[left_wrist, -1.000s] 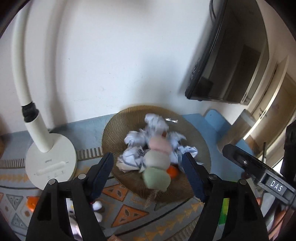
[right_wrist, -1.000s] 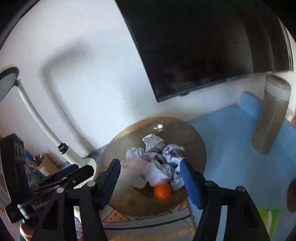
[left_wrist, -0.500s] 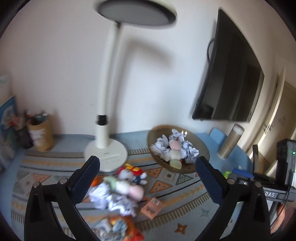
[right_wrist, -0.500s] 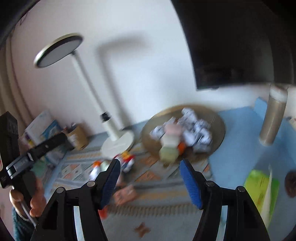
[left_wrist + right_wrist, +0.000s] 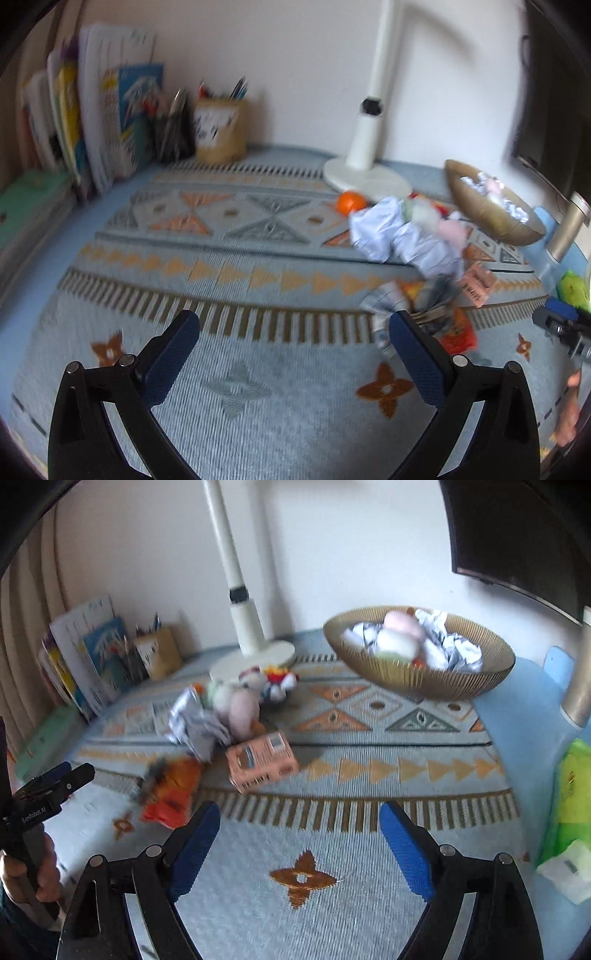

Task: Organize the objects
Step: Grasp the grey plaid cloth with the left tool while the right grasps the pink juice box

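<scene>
patterned mat [image 5: 369, 771] | bowl [image 5: 417, 675] | lamp [image 5: 255, 653] | pink box [image 5: 260, 762] | crumpled paper [image 5: 195, 727]

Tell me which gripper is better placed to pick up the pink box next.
Right, probably. The pink box lies just ahead of the open right gripper, slightly left of its centreline. From the left gripper, also open, the box sits far to the right, behind crumpled paper.

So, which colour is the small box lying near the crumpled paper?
Pink small box, clearest in the right wrist view.
</scene>
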